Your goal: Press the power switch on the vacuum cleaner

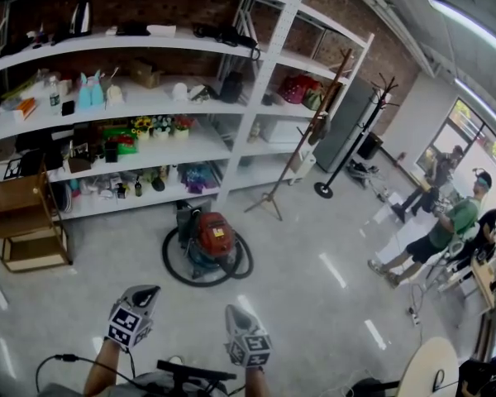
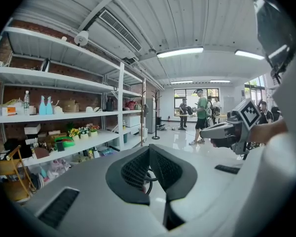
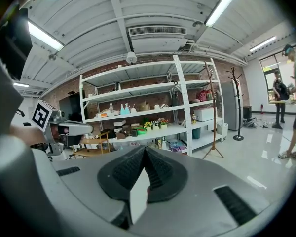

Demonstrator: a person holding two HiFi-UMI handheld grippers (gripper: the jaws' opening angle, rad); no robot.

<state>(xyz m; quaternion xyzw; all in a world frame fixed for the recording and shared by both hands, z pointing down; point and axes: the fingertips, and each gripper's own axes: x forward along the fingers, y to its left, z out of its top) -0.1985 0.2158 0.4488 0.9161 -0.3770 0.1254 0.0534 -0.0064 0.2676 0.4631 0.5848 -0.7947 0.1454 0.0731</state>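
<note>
The vacuum cleaner (image 1: pixel 210 241) stands on the floor in front of the shelves, with a red top, a teal body and a black hose (image 1: pixel 178 273) coiled round it. Its switch is too small to make out. My left gripper (image 1: pixel 144 294) and right gripper (image 1: pixel 235 312) are held low, near the view's bottom edge, well short of the vacuum and touching nothing. In the left gripper view the jaws of the left gripper (image 2: pixel 149 148) meet at their tips, and the right gripper (image 2: pixel 231 128) shows beside them. The right gripper (image 3: pixel 144 149) has its jaws closed too, with the left gripper (image 3: pixel 64 129) off to its left.
A long white shelf unit (image 1: pixel 231 143) full of small goods runs behind the vacuum. A wooden rack (image 1: pixel 25 222) stands at the left, and two coat stands (image 1: pixel 335 151) at the right. People (image 1: pixel 438 234) sit and stand far right, and a round table (image 1: pixel 434 366) is at the bottom right.
</note>
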